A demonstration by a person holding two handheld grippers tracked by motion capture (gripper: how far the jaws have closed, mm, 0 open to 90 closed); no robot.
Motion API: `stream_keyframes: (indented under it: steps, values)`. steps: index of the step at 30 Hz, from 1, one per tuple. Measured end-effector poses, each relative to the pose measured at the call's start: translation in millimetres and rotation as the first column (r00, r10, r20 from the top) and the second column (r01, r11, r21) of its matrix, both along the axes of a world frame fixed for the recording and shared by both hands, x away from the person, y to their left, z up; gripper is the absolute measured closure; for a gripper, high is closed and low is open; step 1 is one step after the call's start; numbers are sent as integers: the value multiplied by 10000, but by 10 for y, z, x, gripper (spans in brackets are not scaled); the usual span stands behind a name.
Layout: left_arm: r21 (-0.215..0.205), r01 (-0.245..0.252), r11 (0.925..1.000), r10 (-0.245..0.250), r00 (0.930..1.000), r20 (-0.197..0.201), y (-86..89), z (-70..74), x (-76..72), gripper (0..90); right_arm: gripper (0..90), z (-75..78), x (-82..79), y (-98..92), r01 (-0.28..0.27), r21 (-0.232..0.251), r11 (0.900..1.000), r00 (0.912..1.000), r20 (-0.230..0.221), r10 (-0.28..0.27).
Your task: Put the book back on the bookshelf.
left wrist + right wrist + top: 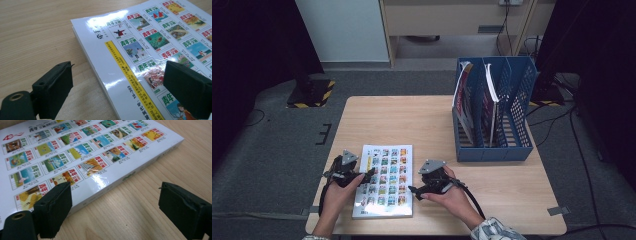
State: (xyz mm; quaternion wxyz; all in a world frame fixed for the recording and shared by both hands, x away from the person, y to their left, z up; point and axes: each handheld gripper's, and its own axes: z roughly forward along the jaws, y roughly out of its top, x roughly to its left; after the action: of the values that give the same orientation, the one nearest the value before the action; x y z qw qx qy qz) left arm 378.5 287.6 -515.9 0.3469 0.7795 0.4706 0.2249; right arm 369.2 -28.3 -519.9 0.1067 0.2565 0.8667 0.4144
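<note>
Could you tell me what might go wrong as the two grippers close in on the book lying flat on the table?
The book lies flat on the table, so a lower jaw may jam against the wood rather than slip under. Its cover looks glossy, so the open left gripper and right gripper might slide. The blue file rack already holds two books, so insertion could snag.

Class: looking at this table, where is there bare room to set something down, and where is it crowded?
Free: the far-left table top beyond the book, and the near-right corner in front of the blue file rack. Crowded: the near-left, where the left gripper and right gripper flank the book.
</note>
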Motion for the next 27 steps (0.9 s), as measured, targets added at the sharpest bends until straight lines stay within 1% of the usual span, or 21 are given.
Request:
stream_keyframes:
  steps: [1, 4, 6, 8, 10, 11, 12, 13, 14, 15, 16, 17, 18, 21, 22, 23, 24, 27]
  values:
    - [1, -80, 10000, 80, 9999, -62, -2, 0, -7, 86, 129, -4, 7, -10, 47, 4, 10000, 10000, -40, -47]
    - [11, 11, 10000, -11, 10000, -19, 4, -2, -1, 86, 147, -8, 19, -33, 158, 81, 9998, 9998, -146, -157]
    - [-13, 4, 10000, -4, 10000, -65, 3, -2, -3, 90, 155, -1, 13, -33, 194, 150, 9997, 9998, -87, -193]
    - [-150, 14, 9999, -17, 9998, -190, 3, -5, -1, 92, 172, 8, 1, -30, 142, 144, 9998, 9999, -48, -141]
    - [-197, -17, 9998, 12, 9997, -257, 4, -7, -1, 97, 184, 15, -7, -7, 141, 197, 9997, 9999, 41, -142]
    - [-159, 103, 9998, -106, 9998, -190, 9, -11, 12, 100, 193, 21, -7, 6, 142, 254, 9996, 9999, 93, -144]
    - [-131, 39, 9999, -43, 9995, -311, 14, -14, 12, 102, 202, 34, -3, 24, 97, 309, 9995, 9998, 196, -103]
    - [-174, 204, 9996, -208, 9996, -214, 19, -23, 29, 103, 214, 50, 8, 55, 77, 404, 9992, 9994, 333, -90]
    - [-165, 197, 9997, -202, 9993, -325, 24, -27, 30, 107, 221, 60, 26, 77, 84, 501, 9987, 9992, 378, -103]
    - [-136, -162, 9998, 154, 9980, -611, 18, -28, 7, 110, 226, 76, 59, 110, 134, 633, 9979, 9995, 281, -152]
    - [-209, -322, 9993, 306, 9967, -758, 17, -28, -4, 110, 240, 90, 93, 143, 146, 757, 9970, 9996, 223, -163]
    - [-215, -333, 9992, 315, 9965, -771, 17, -28, -4, 112, 261, 101, 128, 184, 138, 825, 9965, 9995, 266, -160]
    - [-221, -330, 9992, 313, 9966, -765, 13, -29, -4, 114, 279, 102, 152, 216, 126, 831, 9965, 9994, 324, -154]
    - [-350, -324, 9989, 295, 9962, -820, 14, -37, 3, 115, 314, 75, 197, 292, 40, 857, 9963, 9999, 148, -53]
    - [-426, -304, 9986, 268, 9962, -829, 14, -39, 4, 121, 323, 63, 195, 307, -11, 816, 9967, 9999, 112, 1]
    - [-470, -300, 9984, 262, 9964, -808, 8, -40, 2, 132, 325, 43, 182, 329, -105, 665, 9977, 9999, 71, 101]
    - [-441, -270, 9987, 234, 9965, -797, 3, -37, -1, 137, 324, 27, 169, 342, -160, 560, 9983, 9999, -7, 161]
    - [-456, -171, 9988, 130, 9960, -881, -4, -33, -7, 150, 324, 1, 150, 357, -156, 491, 9987, 9997, -157, 164]
